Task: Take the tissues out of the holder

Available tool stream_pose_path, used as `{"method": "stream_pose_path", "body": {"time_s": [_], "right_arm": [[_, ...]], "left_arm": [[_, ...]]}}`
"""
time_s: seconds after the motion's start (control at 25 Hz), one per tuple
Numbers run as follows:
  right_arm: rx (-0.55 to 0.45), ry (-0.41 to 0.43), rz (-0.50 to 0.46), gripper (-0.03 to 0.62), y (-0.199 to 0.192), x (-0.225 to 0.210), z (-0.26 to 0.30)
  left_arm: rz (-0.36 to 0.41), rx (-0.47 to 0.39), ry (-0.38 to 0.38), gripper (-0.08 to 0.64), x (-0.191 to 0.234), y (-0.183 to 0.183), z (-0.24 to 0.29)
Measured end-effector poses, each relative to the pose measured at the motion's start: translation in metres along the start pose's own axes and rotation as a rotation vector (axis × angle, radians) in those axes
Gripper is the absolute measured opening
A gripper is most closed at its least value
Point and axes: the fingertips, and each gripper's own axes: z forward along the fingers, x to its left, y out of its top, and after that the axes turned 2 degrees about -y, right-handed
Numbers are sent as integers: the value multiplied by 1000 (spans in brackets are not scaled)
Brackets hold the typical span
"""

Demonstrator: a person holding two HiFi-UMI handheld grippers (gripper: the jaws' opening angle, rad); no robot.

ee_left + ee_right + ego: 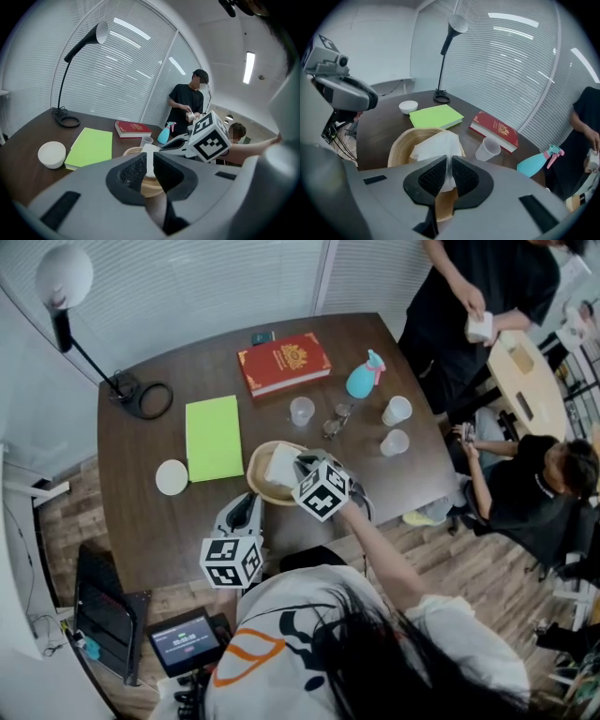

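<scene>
The tissue (438, 143) is a white crumpled sheet, standing up out of the woven holder (401, 145). The right hand-held gripper (449, 164) has it. Its two black pads are pinched on a fold of that sheet, with just a sliver of white showing between them. The rest of the sheet drapes back over the holder's rim.

The holder sits by the near edge of the dark counter (141, 521), about midway along it.

The left hand-held gripper (149, 161) hangs over that same near edge, short of the holder and aimed at it. Its jaws are drawn nearly together, leaving only a thin slit. Nothing is between them, and the white seen through the slit is the tissue further off.

Just beside the holder on its left lies a lime-green notebook (214, 437), flat on the counter. A small white round dish (172, 477) sits off its near corner, toward the left edge.

Toward the far edge there is a red book (283, 362) with gold print. A teal spray bottle (364, 379) is near it on the right.

One clear cup (301, 411) stands mid-counter beyond the holder. Two more cups (397, 411) stand toward the right edge.

A black desk lamp (64, 277) rises from the far left corner, with its cord coiled at the base.

Off the far right corner a person in black (469, 287) stands handling something white. Another person (534, 493) is seated by the right edge.
</scene>
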Motion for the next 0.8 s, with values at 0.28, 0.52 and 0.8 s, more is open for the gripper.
{"method": "stream_pose_path", "body": {"time_s": [0.28, 0.52, 0.8], "right_arm": [[-86, -22, 165, 35, 8, -2, -34], [-150, -45, 330, 35, 4, -12, -67], [-179, -99, 443, 35, -19, -27, -100]], "left_arm": [[18, 8, -29, 44, -11, -4, -3], [35, 18, -58, 44, -20, -4, -2], [56, 33, -96, 44, -33, -8, 4]]}}
